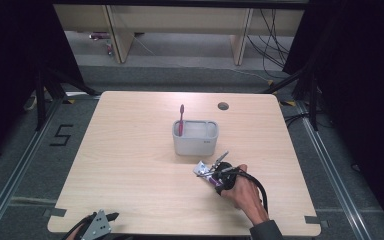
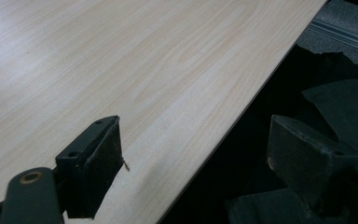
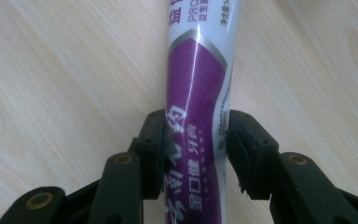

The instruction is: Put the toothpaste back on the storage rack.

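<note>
Glossy plastic tube [image 3: 196,84] — matt wood table [image 1: 130,165].

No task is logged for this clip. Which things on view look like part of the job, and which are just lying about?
Likely in the job:
- toothpaste tube, clamped by the right gripper
- grey holder beside it
- pink toothbrush standing in the holder's left compartment

Idle or background:
- left gripper, open at the table edge
- floor cables

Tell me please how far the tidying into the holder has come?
Done: a pink toothbrush stands in the grey holder. In hand: the right gripper is shut on the purple toothpaste tube, low by the table. Left: likely putting the tube in the holder. The left gripper is open at the near edge.
</note>
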The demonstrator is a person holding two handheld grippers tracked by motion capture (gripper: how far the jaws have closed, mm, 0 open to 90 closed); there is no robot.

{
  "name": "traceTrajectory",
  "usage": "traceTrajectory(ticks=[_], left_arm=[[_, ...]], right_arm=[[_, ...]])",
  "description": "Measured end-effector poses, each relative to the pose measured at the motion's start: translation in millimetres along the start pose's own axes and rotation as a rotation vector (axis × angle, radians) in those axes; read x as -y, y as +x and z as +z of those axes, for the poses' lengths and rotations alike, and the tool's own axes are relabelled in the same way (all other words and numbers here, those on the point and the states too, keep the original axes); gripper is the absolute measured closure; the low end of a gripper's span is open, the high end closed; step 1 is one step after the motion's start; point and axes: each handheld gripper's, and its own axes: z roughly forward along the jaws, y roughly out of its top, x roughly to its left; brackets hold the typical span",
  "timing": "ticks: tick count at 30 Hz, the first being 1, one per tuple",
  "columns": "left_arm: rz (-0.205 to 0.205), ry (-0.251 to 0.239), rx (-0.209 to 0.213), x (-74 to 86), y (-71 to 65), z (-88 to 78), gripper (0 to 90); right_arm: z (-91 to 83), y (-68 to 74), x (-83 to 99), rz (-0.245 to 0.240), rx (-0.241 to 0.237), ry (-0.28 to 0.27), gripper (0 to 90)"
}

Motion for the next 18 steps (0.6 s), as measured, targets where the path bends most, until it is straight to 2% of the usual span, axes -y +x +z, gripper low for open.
traceTrajectory(ticks=[2,3,4,8,9,10,11,12,14,15,17,18], left_arm=[[0.000,-0.001,0.003,0.2,0.1,0.0,17.2],[0.001,0.000,0.001,0.1,0.2,0.0,17.2],[-0.001,-0.001,0.001,0.0,0.1,0.0,17.2],[0.006,0.025,0.027,-0.9,0.6,-2.2,17.2],[-0.002,-0.002,0.003,0.1,-0.2,0.3,17.2],[0.003,0.024,0.026,-0.9,1.0,-1.8,17.2],[-0.002,0.019,0.029,-0.7,0.5,-1.4,17.2],[0.004,0.010,0.006,-0.1,-0.2,-0.6,17.2],[-0.004,0.010,0.003,-0.1,-0.9,-0.5,17.2],[-0.005,0.010,0.003,-0.1,-1.0,-0.5,17.2],[-0.004,0.011,0.002,0.0,-0.9,-0.5,17.2],[0.007,0.011,0.001,-0.2,-0.2,-0.7,17.2]], right_arm=[[-0.2,-0.7,-1.0,0.008,0.001,0.006,64.4],[-0.9,-1.1,-1.5,0.006,0.014,0.011,72.5],[-1.8,-3.3,-2.1,-0.008,0.040,0.016,75.3],[1.1,-10.0,-2.8,0.008,0.014,0.023,75.3],[1.3,-10.1,-3.2,0.015,0.011,0.030,75.4],[1.7,-10.5,-3.8,0.015,0.011,0.034,75.3],[2.2,-11.4,-4.1,0.001,0.012,0.033,75.3],[2.4,-10.8,-4.2,0.011,0.011,0.035,75.4],[3.4,-12.9,-5.1,-0.003,0.003,0.037,75.3],[3.2,-12.5,-5.4,0.012,0.000,0.045,75.3],[4.1,-14.2,-6.4,0.000,-0.005,0.047,75.3],[4.3,-13.5,-7.2,0.015,-0.007,0.059,75.3]])
